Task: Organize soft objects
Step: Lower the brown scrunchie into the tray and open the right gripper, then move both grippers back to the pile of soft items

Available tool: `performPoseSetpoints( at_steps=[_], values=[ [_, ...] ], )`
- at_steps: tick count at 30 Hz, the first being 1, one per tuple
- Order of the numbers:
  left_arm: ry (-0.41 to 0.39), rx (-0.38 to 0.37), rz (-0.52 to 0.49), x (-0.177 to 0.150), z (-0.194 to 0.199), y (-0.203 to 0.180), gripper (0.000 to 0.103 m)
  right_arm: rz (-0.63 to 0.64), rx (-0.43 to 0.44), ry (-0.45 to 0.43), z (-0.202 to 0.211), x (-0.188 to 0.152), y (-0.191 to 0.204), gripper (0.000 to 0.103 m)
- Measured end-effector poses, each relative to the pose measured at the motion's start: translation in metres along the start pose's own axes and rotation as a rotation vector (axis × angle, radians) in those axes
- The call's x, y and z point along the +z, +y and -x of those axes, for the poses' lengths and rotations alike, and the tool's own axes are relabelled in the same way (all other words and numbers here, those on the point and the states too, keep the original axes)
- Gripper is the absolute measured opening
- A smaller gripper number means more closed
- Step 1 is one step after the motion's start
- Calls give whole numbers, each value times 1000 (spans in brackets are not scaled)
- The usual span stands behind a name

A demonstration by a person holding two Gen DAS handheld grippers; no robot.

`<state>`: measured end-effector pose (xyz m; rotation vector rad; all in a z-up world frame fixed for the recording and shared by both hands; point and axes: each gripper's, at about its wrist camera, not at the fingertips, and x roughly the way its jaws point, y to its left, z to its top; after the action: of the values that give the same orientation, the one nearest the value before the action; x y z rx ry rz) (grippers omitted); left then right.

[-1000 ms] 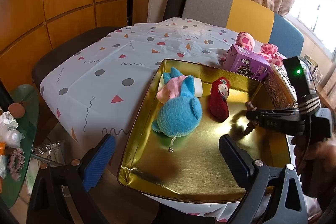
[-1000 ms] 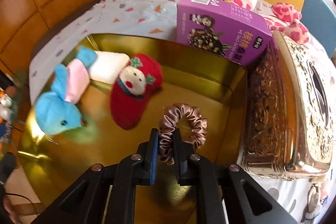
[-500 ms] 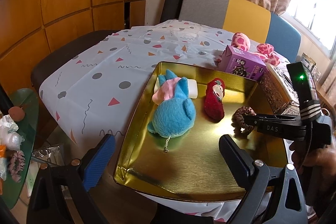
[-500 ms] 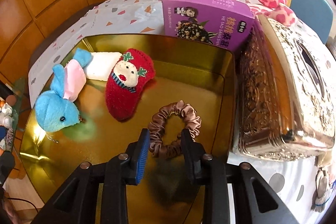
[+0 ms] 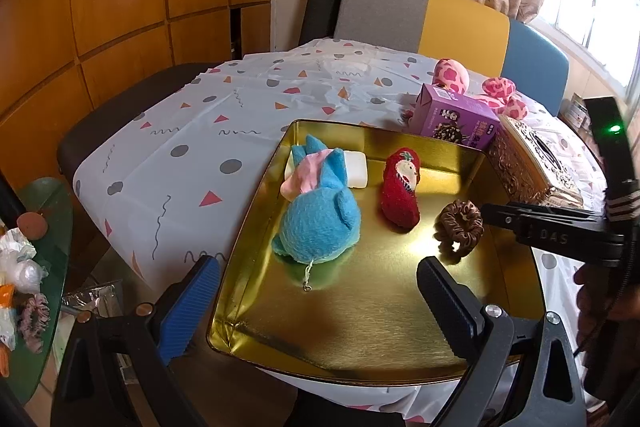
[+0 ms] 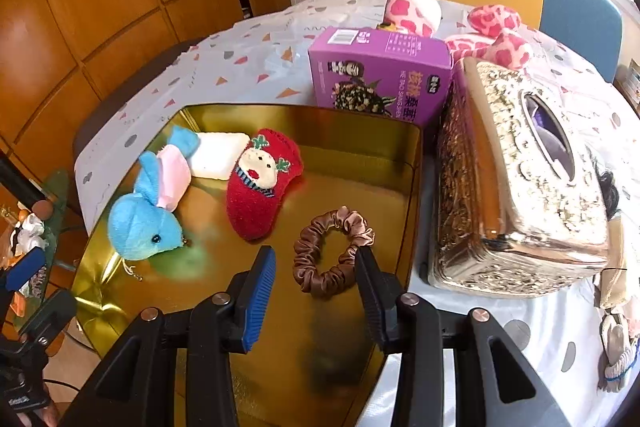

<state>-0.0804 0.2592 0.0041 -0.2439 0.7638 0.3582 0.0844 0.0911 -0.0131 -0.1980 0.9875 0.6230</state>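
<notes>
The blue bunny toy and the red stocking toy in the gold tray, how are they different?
The blue plush toy is blue with a pink ear, while the red stocking toy is red with a snowman face on it. The blue plush toy looks bigger and rounder; the stocking is flatter and sock-shaped. The blue one leans on the white sponge block; whether the stocking touches the block is unclear. Both are soft and lie inside the gold tray.

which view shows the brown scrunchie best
The right wrist view: the scrunchie lies flat in the gold tray as a full open ring, just ahead of the right gripper. The left wrist view shows it farther off, foreshortened, with the hole barely visible.
</notes>
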Motion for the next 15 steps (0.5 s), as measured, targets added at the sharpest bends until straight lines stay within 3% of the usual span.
performPoseSetpoints(
  at_steps=[7, 15],
  values=[
    [9, -18, -23, 0, -2, -7, 99, 6, -3, -42, 21, -6, -8, 41],
    [6, -47, -85, 2, -1, -30, 99, -46, -46, -92, 60, -23, -57, 41]
  ],
)
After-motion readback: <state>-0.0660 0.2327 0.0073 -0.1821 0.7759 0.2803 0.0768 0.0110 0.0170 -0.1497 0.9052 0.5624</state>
